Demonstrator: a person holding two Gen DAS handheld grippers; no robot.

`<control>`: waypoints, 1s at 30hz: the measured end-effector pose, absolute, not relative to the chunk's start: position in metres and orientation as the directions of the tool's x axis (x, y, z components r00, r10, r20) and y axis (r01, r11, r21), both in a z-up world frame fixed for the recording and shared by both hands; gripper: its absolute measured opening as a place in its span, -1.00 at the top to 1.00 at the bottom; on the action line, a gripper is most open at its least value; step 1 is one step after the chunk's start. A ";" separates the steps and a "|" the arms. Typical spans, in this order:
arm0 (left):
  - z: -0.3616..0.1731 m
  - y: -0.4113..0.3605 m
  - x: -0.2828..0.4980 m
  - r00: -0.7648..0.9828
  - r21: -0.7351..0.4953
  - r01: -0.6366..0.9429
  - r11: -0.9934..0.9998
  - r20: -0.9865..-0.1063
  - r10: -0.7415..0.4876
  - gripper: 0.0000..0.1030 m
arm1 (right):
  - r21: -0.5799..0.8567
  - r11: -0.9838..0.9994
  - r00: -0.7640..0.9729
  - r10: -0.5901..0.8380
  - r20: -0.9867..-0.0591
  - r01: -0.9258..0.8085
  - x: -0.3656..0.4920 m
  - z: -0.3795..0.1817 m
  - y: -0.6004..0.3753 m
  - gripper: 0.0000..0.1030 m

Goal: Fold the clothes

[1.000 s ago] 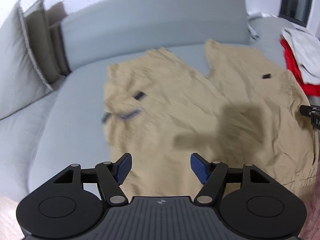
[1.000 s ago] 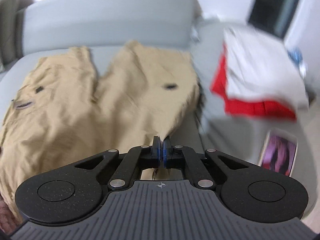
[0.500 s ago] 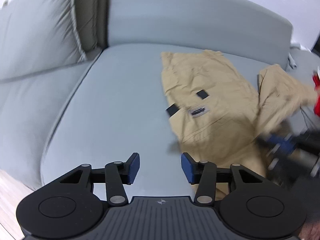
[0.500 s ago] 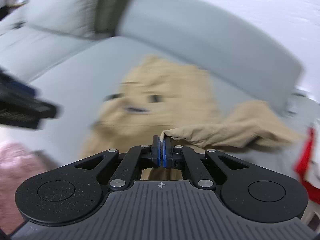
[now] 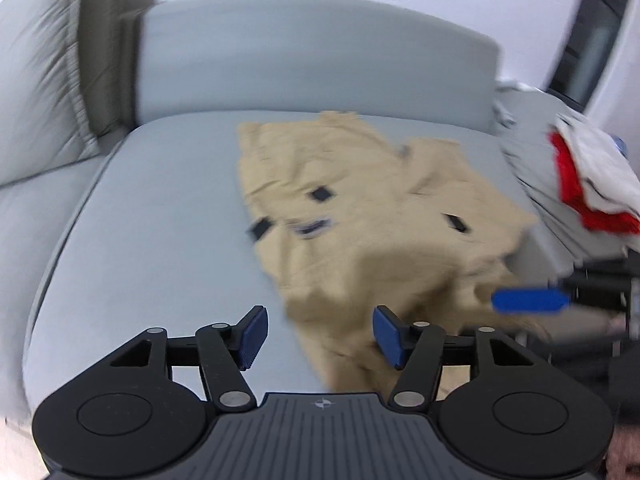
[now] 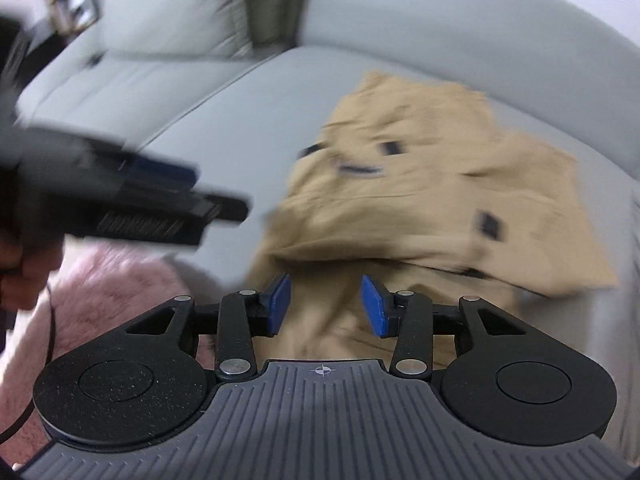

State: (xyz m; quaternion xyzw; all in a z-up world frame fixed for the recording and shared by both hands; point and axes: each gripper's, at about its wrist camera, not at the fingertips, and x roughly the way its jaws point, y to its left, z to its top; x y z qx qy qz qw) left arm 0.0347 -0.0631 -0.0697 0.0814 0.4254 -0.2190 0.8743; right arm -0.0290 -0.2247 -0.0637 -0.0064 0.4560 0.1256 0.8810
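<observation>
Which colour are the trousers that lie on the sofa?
The trousers are tan, a sandy beige, with small dark patches. The left wrist view shows them best.

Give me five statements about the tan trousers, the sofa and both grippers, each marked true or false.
1. The tan trousers lie on a grey sofa. True.
2. The right gripper pinches the trousers. False: its jaws are opening and the pads press on nothing.
3. A red and white pile of clothes sits to the right of the trousers in the left wrist view. True.
4. The left gripper is shut. False: its jaws are opening, nothing clamped.
5. The trousers are folded into a neat small square. False: one leg is only thrown across the other.
</observation>
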 end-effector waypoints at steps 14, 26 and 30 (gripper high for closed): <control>-0.118 -0.124 0.035 0.544 0.222 0.527 0.820 -0.830 -0.125 -0.41 | 0.209 0.962 0.449 0.268 -0.853 -0.177 -0.047 -0.095 -0.271 0.19; -0.128 -0.171 0.055 0.654 0.430 0.596 0.679 -0.750 -0.099 -0.24 | 0.245 0.967 0.414 0.252 -0.875 -0.071 -0.043 -0.111 -0.293 0.20; -0.129 -0.182 0.048 0.704 0.474 0.604 0.641 -0.694 -0.150 -0.08 | 0.257 0.965 0.427 0.254 -0.868 -0.052 -0.035 -0.109 -0.297 0.20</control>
